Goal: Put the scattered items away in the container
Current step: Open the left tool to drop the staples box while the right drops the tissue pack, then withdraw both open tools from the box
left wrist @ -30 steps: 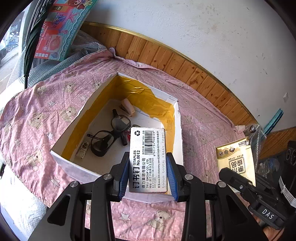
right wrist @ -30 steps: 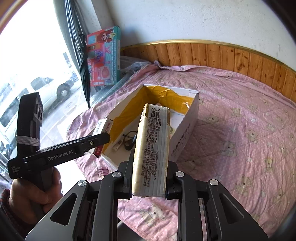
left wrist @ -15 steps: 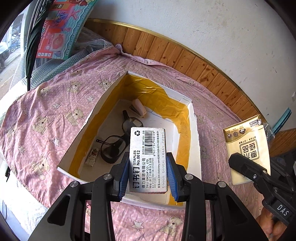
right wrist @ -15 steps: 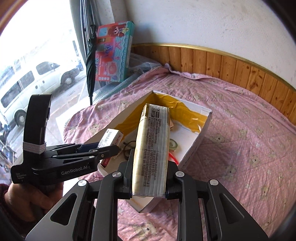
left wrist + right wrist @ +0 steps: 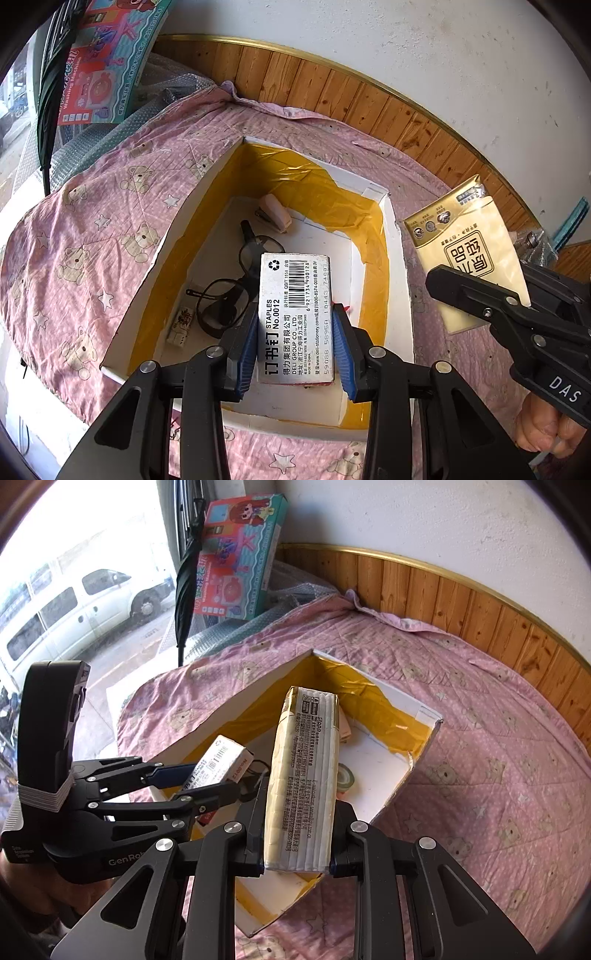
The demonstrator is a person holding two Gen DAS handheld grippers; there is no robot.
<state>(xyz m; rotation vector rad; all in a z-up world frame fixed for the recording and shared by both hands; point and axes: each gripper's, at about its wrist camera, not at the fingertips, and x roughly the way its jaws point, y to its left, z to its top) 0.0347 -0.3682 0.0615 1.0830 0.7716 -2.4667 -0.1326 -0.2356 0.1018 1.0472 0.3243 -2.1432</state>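
Note:
A white cardboard box (image 5: 400, 295) with yellow tape lining stands open on the pink bear-print cloth. My left gripper (image 5: 295, 332) is shut on a grey staples box (image 5: 295, 314), held over the box's near part. In the right wrist view the same staples box (image 5: 221, 762) hangs above the container's left side. My right gripper (image 5: 297, 834) is shut on a gold tissue pack (image 5: 306, 775), held edge-up over the container (image 5: 421, 760). From the left wrist view the tissue pack (image 5: 465, 251) is just right of the box wall. Inside lie black glasses (image 5: 229, 291) and a small stapler (image 5: 275, 216).
A tape roll (image 5: 345, 775) and a small patterned eraser (image 5: 183, 321) also lie in the box. A toy carton (image 5: 240, 554) and a dark umbrella (image 5: 186, 576) lean at the back left. Wooden wall panelling (image 5: 480, 616) borders the cloth. A hand (image 5: 543, 424) grips the right tool.
Both grippers have moved forward toward the box: the staples box now hangs further over its inside, and the tissue pack has come up to the box from the right.

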